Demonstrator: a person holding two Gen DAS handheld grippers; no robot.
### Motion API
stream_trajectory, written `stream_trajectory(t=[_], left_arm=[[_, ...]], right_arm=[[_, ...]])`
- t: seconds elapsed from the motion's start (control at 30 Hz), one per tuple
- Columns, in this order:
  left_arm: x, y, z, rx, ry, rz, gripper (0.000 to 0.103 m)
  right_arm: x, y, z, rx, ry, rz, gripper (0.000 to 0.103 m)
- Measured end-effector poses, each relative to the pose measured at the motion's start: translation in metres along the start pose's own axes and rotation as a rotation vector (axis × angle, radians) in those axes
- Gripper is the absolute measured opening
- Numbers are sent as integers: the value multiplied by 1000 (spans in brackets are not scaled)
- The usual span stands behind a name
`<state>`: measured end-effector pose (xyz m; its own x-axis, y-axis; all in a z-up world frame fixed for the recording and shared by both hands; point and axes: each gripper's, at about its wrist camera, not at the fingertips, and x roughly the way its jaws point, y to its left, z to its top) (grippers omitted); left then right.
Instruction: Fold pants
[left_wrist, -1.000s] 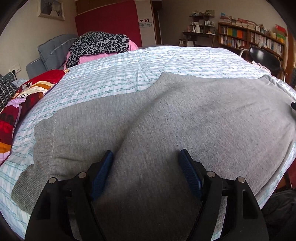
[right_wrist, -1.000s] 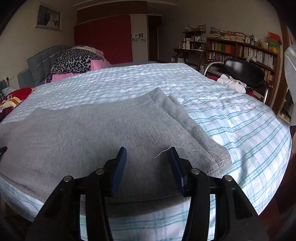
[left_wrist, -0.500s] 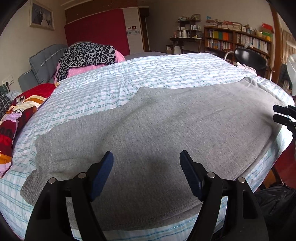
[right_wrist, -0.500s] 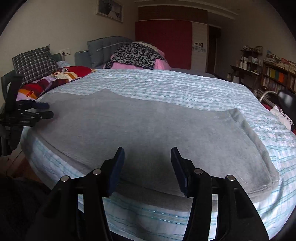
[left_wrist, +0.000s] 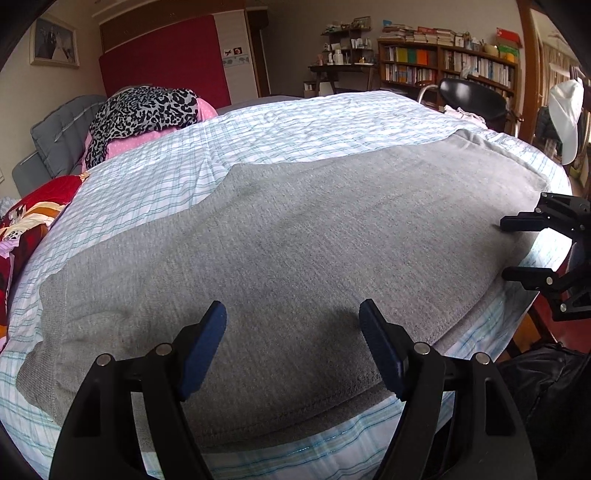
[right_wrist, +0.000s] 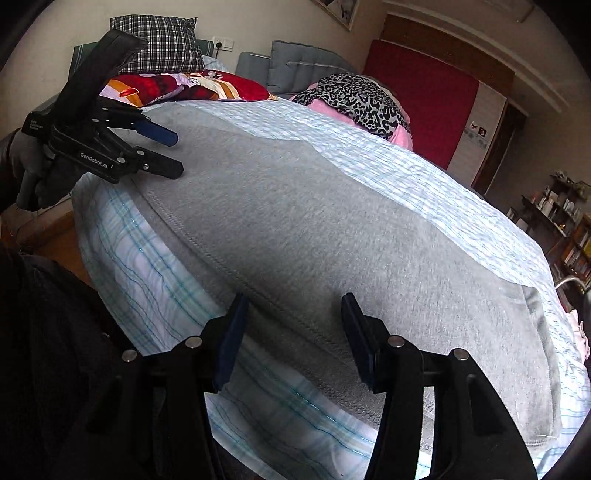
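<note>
The pants (left_wrist: 295, 236), grey and already doubled leg on leg, lie flat along the near edge of the bed (left_wrist: 295, 125), the waistband end toward 8 o'clock in the left wrist view and the cuffs out at 2 o'clock.

The cloth looks like a thick knit fleece: soft, limp, light enough to lift with one pinch, and not slippery against the checked sheet. It will sag and drag rather than hold a shape, so a lift from one point would probably pull the layers askew. Nothing here is fragile.

The left tongs (left_wrist: 291, 325) stand wide and empty over the near hem, toward the waistband end. The right tongs (right_wrist: 291, 314) are partly open, empty too, straddling the stitched side seam at 6 o'clock in their own view; in the left wrist view they show at 3 o'clock near the cuff end (left_wrist: 517, 251).

Best holds, I judge: both layers together at the seam edge, one pinch near the cuffs and one near the waistband, where the stitching gives the pads something firm to bite.
</note>
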<state>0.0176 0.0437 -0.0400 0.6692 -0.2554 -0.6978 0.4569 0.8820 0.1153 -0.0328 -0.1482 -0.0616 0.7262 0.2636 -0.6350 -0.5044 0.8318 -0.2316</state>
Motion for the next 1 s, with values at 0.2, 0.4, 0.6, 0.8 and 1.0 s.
stream_trajectory(t=[0.2, 0.4, 0.6, 0.8, 1.0], left_arm=[[2, -6, 0, 16, 6, -10, 74], [1, -1, 5, -6, -1, -15, 75], [1, -3, 7, -2, -8, -31, 75], [5, -13, 9, 9, -19, -75, 78], [19, -40, -8, 58, 28, -123, 77]], right_arm=[[8, 6, 11, -11, -40, 4, 51], [9, 14, 14, -47, -39, 66, 6], [-3, 1, 14, 43, -45, 159, 3], [-7, 7, 9, 73, -22, 207, 0], [-5, -22, 24, 298, -79, 205, 25]])
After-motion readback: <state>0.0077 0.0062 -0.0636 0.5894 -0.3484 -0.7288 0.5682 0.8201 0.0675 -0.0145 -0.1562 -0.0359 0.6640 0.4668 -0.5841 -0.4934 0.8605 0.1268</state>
